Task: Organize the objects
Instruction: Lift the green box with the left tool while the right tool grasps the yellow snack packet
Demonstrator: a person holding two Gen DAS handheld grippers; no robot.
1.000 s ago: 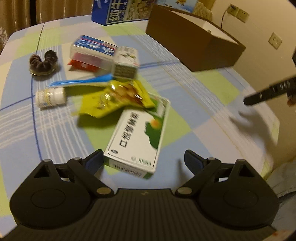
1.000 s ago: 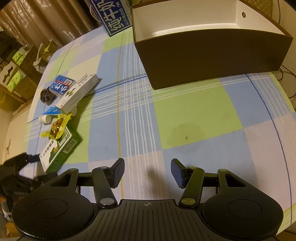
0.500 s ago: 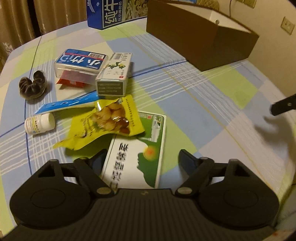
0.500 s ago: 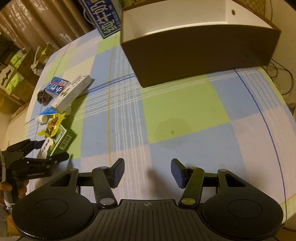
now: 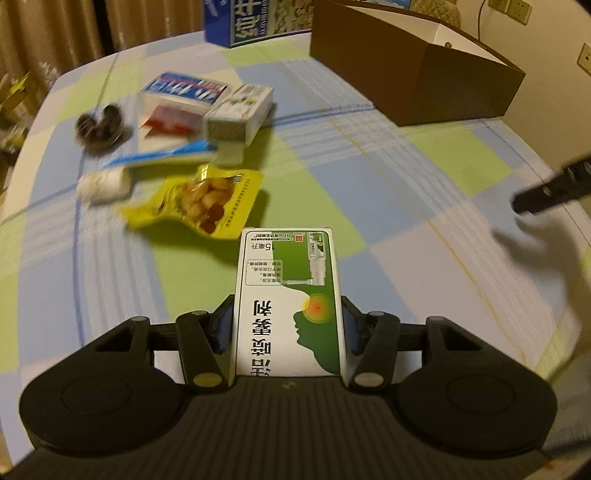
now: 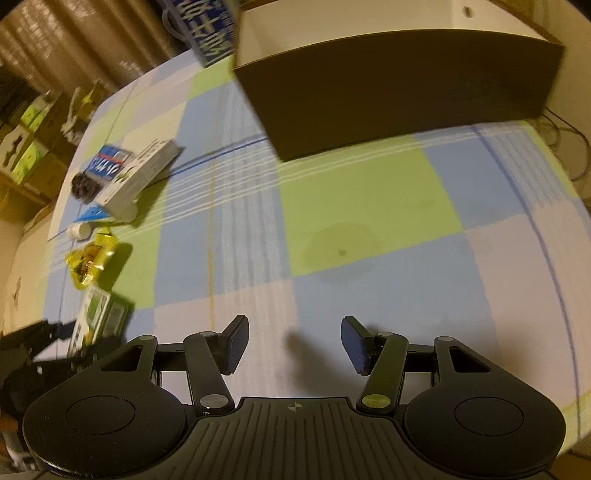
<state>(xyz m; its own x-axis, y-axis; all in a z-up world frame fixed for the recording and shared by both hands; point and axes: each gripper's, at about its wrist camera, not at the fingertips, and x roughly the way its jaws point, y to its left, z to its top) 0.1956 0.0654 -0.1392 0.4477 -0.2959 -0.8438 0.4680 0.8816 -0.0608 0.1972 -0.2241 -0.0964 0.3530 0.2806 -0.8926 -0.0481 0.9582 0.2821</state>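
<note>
A green-and-white medicine box (image 5: 290, 295) is clamped between the fingers of the left tool (image 5: 288, 328), lifted above the counter (image 5: 388, 192), which is covered by a blue, green and white checked cloth. The right tool (image 6: 293, 343) is held agape with nothing in it. A brown open box (image 6: 399, 88) is seen at the far edge, with curtains (image 5: 74, 33) behind.
</note>
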